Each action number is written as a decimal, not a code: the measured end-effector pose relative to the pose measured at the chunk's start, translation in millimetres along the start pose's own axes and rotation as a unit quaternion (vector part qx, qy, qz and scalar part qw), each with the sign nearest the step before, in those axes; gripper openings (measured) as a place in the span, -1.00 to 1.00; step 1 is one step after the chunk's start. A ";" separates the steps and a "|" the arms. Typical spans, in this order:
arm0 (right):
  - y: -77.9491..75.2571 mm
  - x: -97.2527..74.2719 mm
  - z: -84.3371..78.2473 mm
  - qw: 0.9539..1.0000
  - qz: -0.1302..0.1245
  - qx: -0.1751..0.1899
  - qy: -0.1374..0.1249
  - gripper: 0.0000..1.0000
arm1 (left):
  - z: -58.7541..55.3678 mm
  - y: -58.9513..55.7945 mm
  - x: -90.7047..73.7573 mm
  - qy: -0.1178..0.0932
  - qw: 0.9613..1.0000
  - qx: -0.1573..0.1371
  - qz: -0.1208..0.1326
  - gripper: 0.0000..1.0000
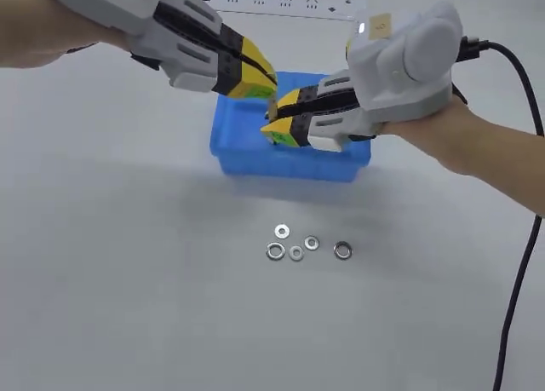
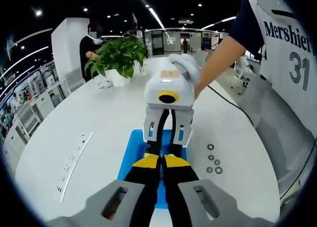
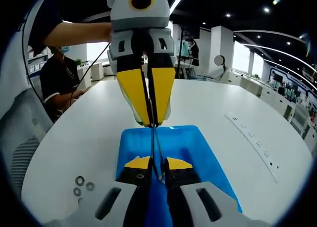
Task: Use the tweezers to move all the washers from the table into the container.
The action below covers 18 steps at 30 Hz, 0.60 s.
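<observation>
A blue container (image 1: pixel 255 164) stands on the white table, with both grippers meeting above it. My left gripper (image 1: pixel 266 83) comes in from the upper left, my right gripper (image 1: pixel 274 129) from the right. Thin dark tweezers (image 3: pixel 153 138) run from my right gripper's (image 3: pixel 152 163) shut jaws up into my left gripper's (image 3: pixel 149 121) shut yellow jaws. In the left gripper view my left gripper (image 2: pixel 161 160) faces the right gripper (image 2: pixel 164 148) over the container (image 2: pixel 130 153). Several silver washers (image 1: pixel 295 253) lie on the table in front of the container, also washers (image 2: pixel 213 160) and washers (image 3: pixel 79 180).
A white power strip (image 1: pixel 281 1) lies along the far table edge. A black cable (image 1: pixel 521 238) hangs from the right gripper down the right side. A potted plant (image 2: pixel 119 54) stands further along the table, and a person sits beyond the table edge (image 3: pixel 59 81).
</observation>
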State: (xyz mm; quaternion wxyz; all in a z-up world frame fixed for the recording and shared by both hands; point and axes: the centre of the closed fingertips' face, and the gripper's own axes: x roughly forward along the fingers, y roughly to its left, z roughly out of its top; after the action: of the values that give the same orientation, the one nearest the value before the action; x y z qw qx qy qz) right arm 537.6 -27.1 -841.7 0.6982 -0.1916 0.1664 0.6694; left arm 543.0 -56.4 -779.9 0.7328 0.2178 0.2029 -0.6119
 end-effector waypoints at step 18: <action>23.4 -30.1 44.0 0.999 0.022 -0.049 0.000 -0.76 | 48.7 -31.7 -31.5 -0.006 0.999 0.037 0.003 -0.89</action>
State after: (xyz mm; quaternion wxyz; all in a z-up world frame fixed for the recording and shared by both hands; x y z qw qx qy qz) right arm 511.7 -31.1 -789.7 0.6732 -0.2219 0.1379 0.6918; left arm 507.9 -63.6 -724.3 0.7273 0.2415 0.1752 -0.6180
